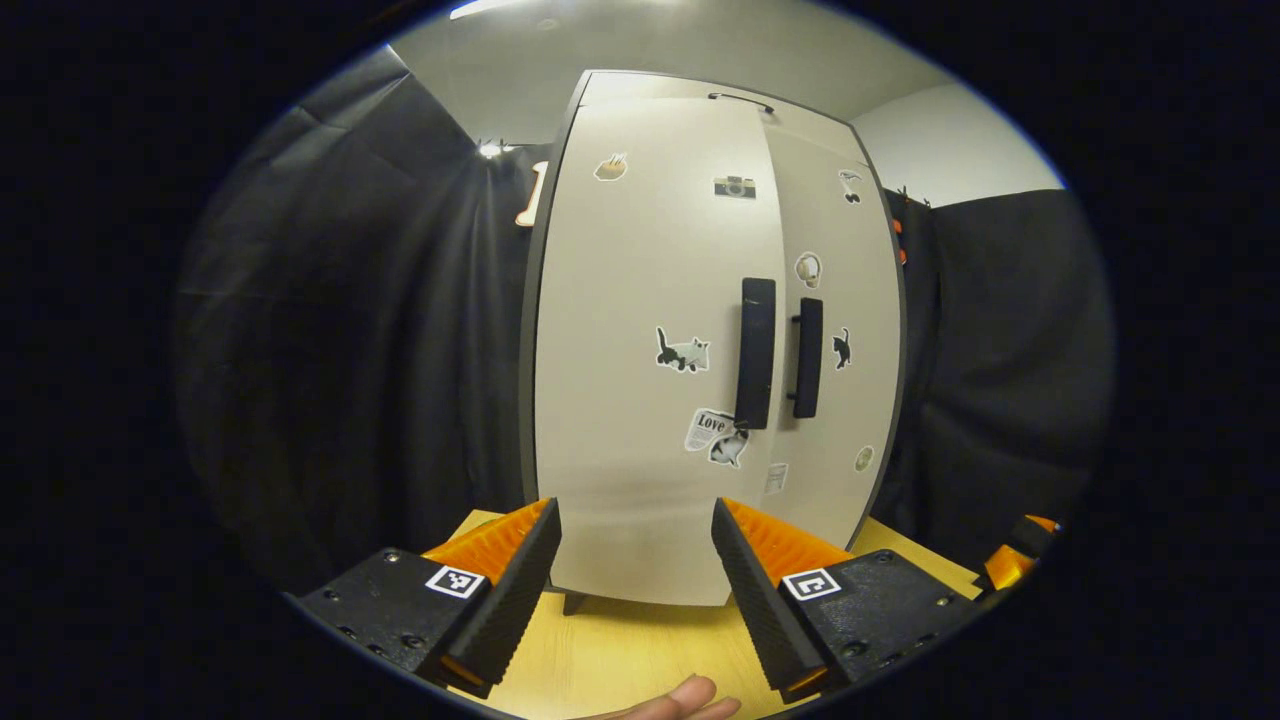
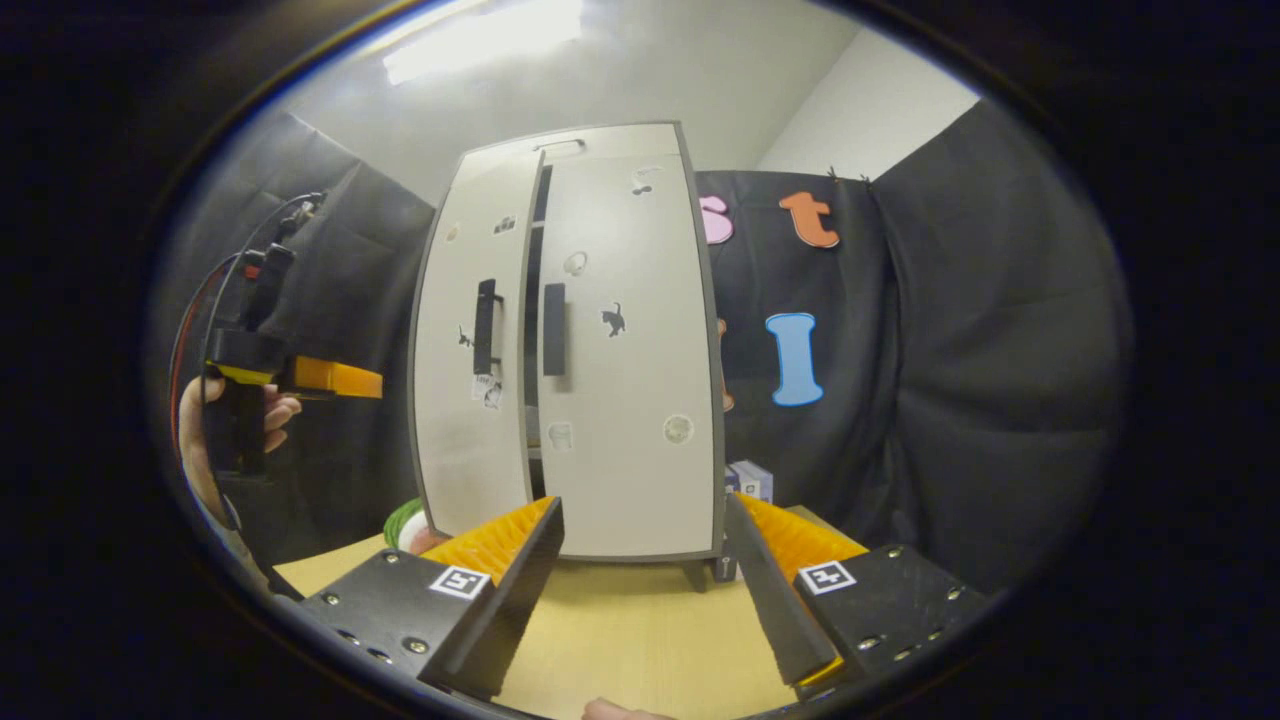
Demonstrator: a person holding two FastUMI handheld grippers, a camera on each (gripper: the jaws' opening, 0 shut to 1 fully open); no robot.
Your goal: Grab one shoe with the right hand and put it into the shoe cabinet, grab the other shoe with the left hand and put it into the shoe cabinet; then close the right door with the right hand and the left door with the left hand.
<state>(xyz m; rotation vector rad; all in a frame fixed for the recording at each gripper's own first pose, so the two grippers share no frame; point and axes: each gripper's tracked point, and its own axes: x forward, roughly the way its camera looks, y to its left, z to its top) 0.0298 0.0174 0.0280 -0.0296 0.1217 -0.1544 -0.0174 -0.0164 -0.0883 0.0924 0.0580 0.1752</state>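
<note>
White cabinet: stands on the wooden table, straight ahead of both grippers.
Left door: slightly ajar, dark gap beside it.
Right door: closed.
Left gripper: fingers spread wide, holding nothing.
Right gripper: fingers spread wide, holding nothing.

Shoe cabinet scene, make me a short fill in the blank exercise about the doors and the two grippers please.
1. The left door of the shoe cabinet stands slightly ____.
2. Each door carries a vertical handle coloured ____.
3. The right gripper holds nothing; its fingers are ____.
4. The left gripper hovers over a ____ tabletop.

Missing words: ajar; black; open; wooden
</note>
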